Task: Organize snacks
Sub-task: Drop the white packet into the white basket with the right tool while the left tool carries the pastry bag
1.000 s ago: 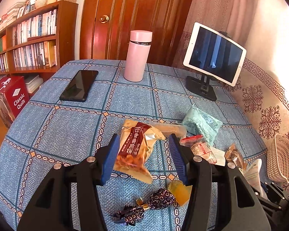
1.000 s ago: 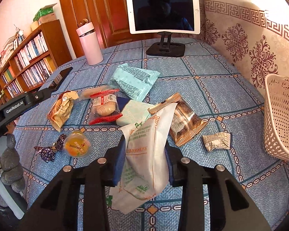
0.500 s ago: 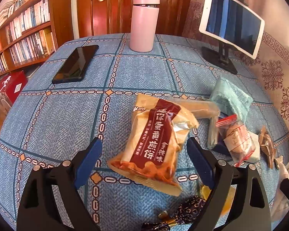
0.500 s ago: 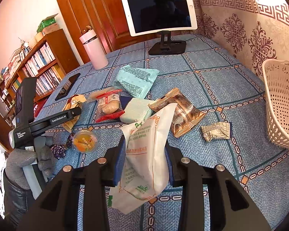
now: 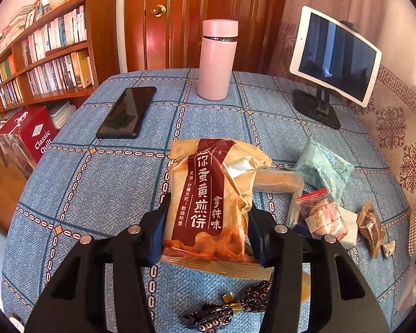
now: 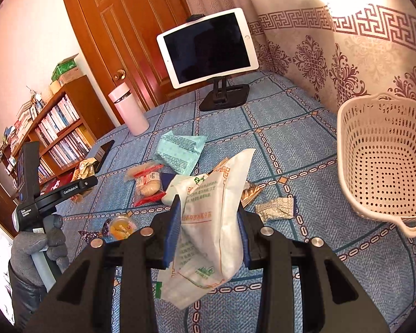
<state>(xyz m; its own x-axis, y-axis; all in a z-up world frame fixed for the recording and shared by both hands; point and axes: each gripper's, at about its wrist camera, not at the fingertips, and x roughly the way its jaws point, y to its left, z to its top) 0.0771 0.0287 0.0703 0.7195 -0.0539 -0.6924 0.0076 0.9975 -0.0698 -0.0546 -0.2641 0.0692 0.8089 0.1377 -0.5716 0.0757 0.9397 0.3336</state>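
Left wrist: fingers [image 5: 163, 230] seemingly pinching cracker bag [image 5: 208, 194].

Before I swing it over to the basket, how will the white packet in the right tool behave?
Probably floppy: the white packet sags and creases below the right tool. It looks light, mostly thin wrapper. It could slip or swing, since only its middle is pinched. The basket sits close.

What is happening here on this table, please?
A person is sorting snacks with a handheld gripper in each hand. The left gripper is shut on a tan snack bag. The right gripper is shut on a white snack bag, held up beside a white perforated basket that shows nothing inside. Several other snacks are scattered on the blue tablecloth, among them a mint green packet.
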